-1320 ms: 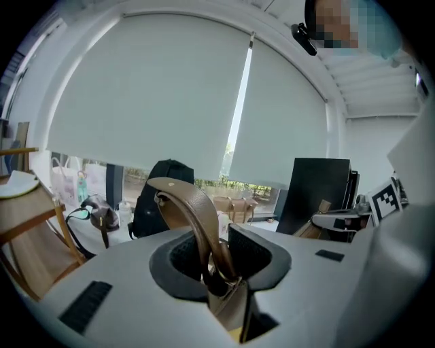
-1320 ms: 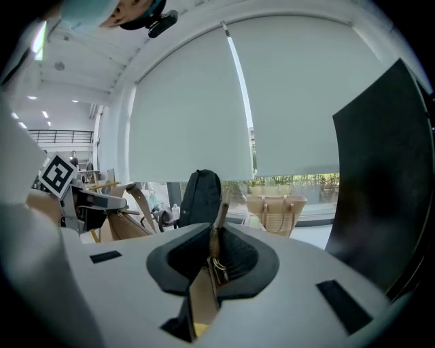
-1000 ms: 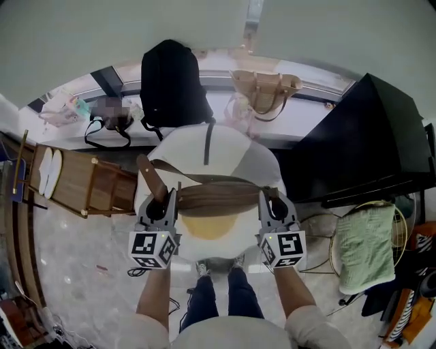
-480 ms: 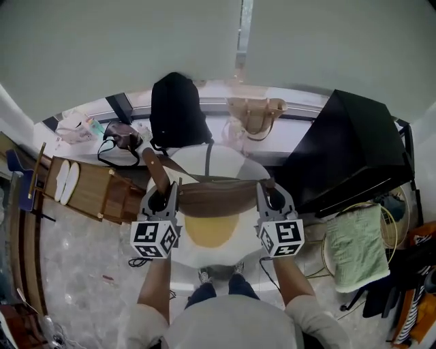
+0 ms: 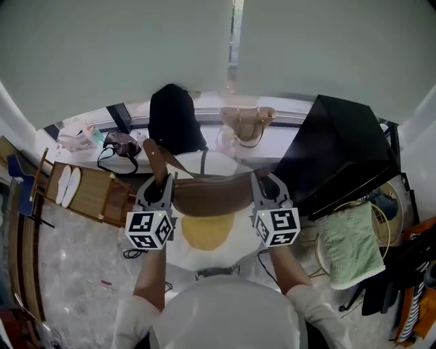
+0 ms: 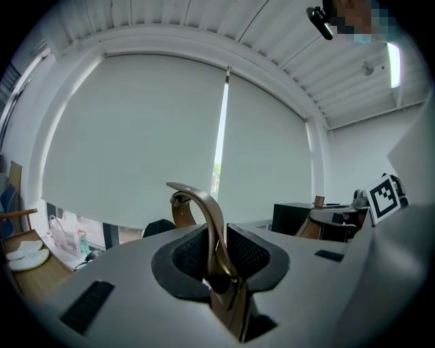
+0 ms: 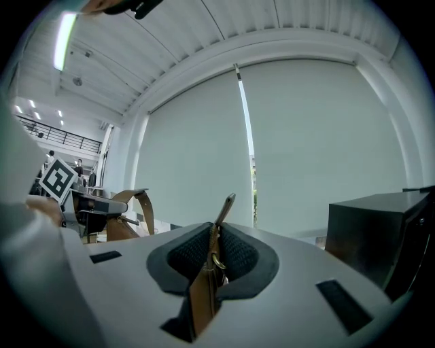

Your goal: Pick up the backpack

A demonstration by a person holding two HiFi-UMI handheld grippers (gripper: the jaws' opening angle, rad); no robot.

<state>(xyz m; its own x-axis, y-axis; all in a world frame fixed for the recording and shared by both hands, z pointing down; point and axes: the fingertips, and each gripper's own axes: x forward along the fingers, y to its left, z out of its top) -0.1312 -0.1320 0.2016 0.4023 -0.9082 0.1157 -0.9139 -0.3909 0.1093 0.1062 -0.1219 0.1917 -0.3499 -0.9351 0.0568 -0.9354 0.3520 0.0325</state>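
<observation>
Brown leather backpack (image 5: 208, 196) hangs between your left gripper (image 5: 163, 185) and right gripper (image 5: 263, 184), both clamped on straps (image 6: 204, 211); raise them level.

Pale roller blinds (image 5: 122, 54) cover a wide curved window, leaving a narrow bright gap (image 5: 236, 27) between two panels, under a white slatted ceiling (image 6: 204, 20) with a strip light (image 6: 392, 64). The floor (image 5: 75, 259) is light marbled stone. A slatted wooden rack (image 5: 92, 194) stands at left, and a large black cabinet (image 5: 340, 153) at right, with a green towel (image 5: 351, 245) near it.
</observation>
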